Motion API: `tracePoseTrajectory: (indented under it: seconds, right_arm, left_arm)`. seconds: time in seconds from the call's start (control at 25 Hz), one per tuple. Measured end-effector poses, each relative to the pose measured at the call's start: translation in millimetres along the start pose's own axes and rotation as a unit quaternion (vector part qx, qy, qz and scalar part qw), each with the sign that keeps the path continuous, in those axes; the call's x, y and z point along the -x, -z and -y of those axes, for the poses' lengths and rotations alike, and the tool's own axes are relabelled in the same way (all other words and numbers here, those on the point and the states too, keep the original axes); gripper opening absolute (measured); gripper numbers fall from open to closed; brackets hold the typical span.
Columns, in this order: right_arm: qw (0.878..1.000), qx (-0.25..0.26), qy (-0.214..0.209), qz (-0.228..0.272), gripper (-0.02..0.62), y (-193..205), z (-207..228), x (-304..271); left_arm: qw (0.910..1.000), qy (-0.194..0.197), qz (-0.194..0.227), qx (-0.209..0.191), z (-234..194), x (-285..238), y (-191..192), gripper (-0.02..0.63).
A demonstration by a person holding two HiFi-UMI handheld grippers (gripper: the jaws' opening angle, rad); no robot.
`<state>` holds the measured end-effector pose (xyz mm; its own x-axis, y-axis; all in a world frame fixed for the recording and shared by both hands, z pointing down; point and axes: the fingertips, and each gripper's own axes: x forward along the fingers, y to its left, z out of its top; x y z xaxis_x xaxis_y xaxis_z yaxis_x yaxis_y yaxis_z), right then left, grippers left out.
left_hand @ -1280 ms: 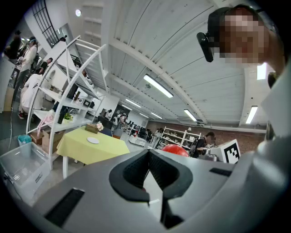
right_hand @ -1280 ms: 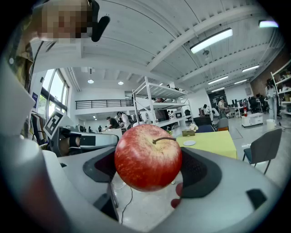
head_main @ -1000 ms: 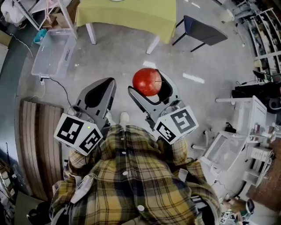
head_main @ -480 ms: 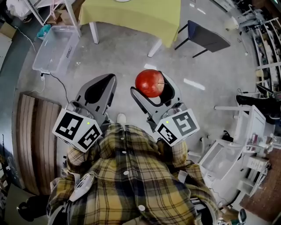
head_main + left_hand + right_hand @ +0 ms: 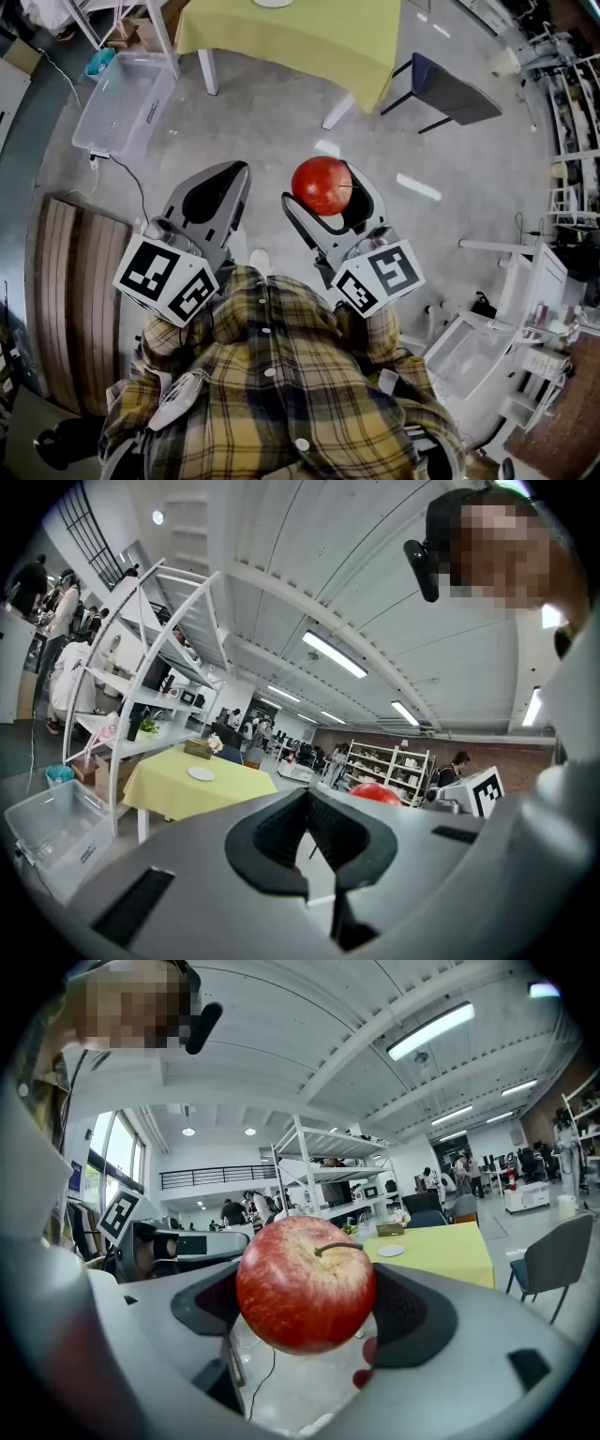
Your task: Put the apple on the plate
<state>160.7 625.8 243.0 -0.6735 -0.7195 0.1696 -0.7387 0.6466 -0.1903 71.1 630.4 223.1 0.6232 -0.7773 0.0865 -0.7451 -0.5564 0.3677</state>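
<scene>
Open concrete floor separates the person in a plaid shirt from the yellow-clothed bench. The bench stands well ahead of both grippers. A clear plastic bin sits ahead and to the left of the left gripper, and a dark chair is off to the right of the right gripper, beside the bench corner. Neither appears to block the straight path.

In its own view, the right gripper is clamped on the red apple. A jaw presses each flank and the stem is tipped up and to the right. The left gripper has its jaws pressed together with nothing between them, and it is carried just beside its partner.

The white plate lies on the bench top, far beyond the apple and a little right of the gripper's line. The head view catches only its edge. The apple is round, so its own heading matters little. The right gripper holds it, so the delivery looks to fall to that gripper, and the gap must be crossed before any lowering.
</scene>
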Motion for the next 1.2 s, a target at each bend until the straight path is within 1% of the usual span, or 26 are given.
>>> tracePoseTrajectory:
  seconds: [0.16, 0.52, 0.76, 0.88, 1.0, 1.2]
  right_arm:
    - [1.000, -0.003, 0.010, 0.000, 0.385, -8.9, 16.2, -36.3]
    - [1.000, 0.002, 0.030, 0.000, 0.385, -41.8, 57.7, -142.6]
    - [0.999, -0.002, 0.043, -0.004, 0.385, -51.1, 74.1, -209.8]
    - [0.998, -0.006, 0.055, -0.003, 0.385, -54.3, 82.1, -232.9]
    - [0.998, -0.013, 0.067, -0.003, 0.385, -54.9, 86.6, -250.6]
    - [0.997, -0.016, 0.079, -0.012, 0.385, -52.6, 100.0, -264.1]
  left_arm:
    - [1.0000, 0.008, -0.002, 0.002, -33.3, -23.8, -13.5, 0.008]
    - [0.9997, 0.023, -0.003, -0.005, -129.2, -84.9, -63.7, 0.008]
    - [0.9993, 0.034, -0.012, -0.006, -189.8, -111.7, -82.9, 0.008]
    - [0.9990, 0.039, -0.016, -0.011, -214.5, -121.9, -90.4, 0.008]
    - [0.9988, 0.044, -0.019, -0.007, -234.9, -128.3, -95.0, 0.008]
    - [0.9985, 0.049, -0.024, 0.001, -250.4, -143.9, -94.0, 0.008]
